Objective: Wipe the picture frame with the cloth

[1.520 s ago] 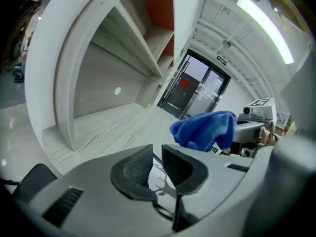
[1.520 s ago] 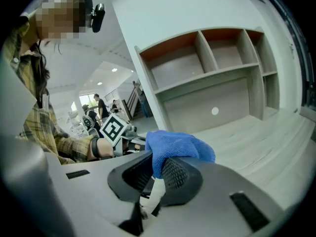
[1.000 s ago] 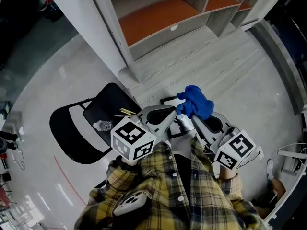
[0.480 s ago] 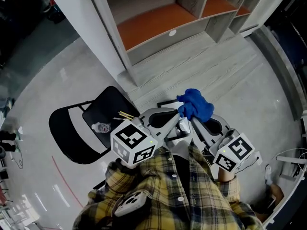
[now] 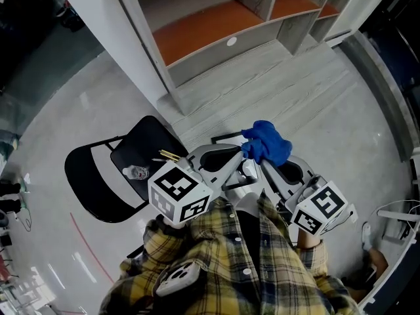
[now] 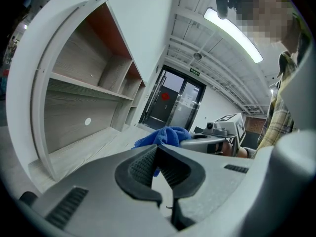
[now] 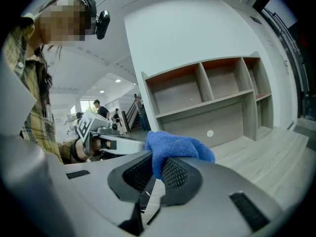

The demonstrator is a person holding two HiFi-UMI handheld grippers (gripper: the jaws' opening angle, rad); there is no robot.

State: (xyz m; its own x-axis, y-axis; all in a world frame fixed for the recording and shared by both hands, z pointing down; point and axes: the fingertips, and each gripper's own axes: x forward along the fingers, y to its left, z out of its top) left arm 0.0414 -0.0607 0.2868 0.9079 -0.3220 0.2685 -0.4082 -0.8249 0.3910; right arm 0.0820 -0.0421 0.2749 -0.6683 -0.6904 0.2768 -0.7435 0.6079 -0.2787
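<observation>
In the head view, the blue cloth (image 5: 268, 143) sits bunched at the tip of the right gripper (image 5: 259, 158). The gripper is grasping it, probably so a soft wad leads for wiping. The left gripper (image 5: 237, 156) reaches in just left of the cloth. Just below and left of the cloth, a dark edge of the picture frame (image 5: 226, 136) shows, running under both grippers. What supports the frame cannot be told. A black folding chair (image 5: 98, 176) stands well left of the cloth, and a shelf unit (image 5: 216, 25) well beyond it.

In the left gripper view, the left gripper (image 6: 158, 157) has its jaws clenched together, with nothing visible between the pads. The cloth (image 6: 165, 135) lies just past them, with the right gripper (image 6: 207, 143) beside it. The left seems placed to steady the work, not to wipe.

In the right gripper view, the right gripper (image 7: 157, 169) pinches a fold of the cloth (image 7: 177, 147). The rest spills over the upper jaw, which leaves plenty of fabric free to press on the frame. The left gripper (image 7: 118, 143) lies just left of the cloth.
</observation>
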